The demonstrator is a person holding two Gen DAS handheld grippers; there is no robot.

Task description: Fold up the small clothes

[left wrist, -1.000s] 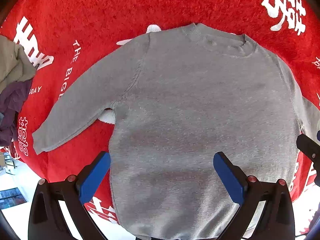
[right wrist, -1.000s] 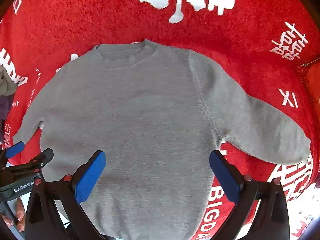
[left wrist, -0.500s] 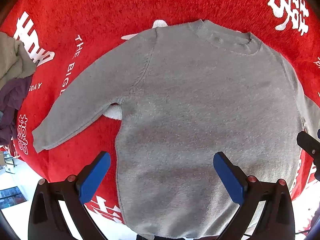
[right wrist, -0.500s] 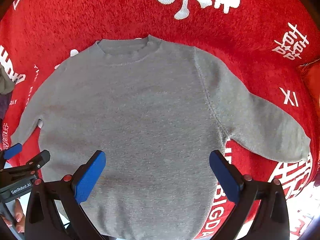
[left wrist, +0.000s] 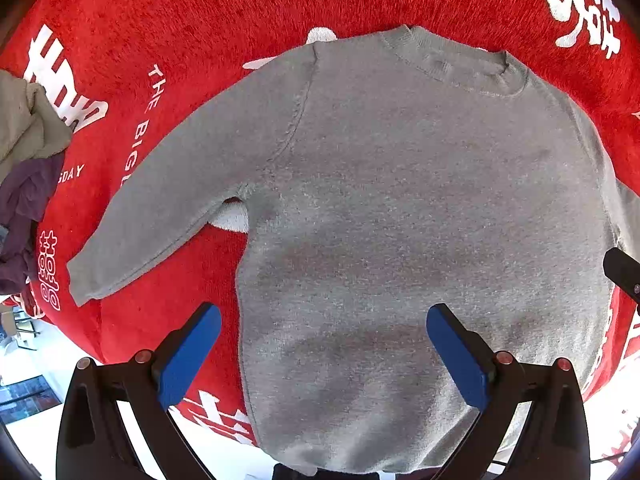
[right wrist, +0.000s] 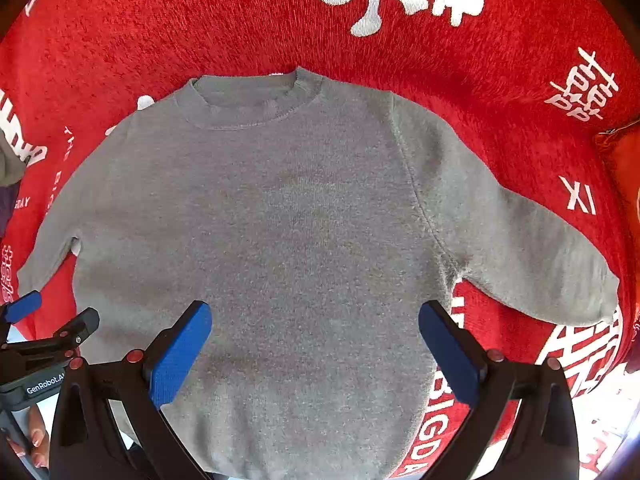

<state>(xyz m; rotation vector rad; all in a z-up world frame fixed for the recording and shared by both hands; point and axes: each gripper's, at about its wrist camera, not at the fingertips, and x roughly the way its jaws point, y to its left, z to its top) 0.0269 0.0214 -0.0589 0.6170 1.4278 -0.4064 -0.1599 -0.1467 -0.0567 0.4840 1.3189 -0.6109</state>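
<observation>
Two wide-open, empty grippers, left gripper (left wrist: 323, 354) and right gripper (right wrist: 315, 354), just above the flat grey sweater (right wrist: 288, 240).

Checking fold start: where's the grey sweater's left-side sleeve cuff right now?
In the left wrist view the sleeve cuff lies flat on the red blanket, far left, beside the pile of clothes and clear of the open left gripper.

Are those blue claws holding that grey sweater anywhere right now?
No. Both the left gripper and right gripper are open above the grey sweater, which lies flat on the red blanket.
</observation>
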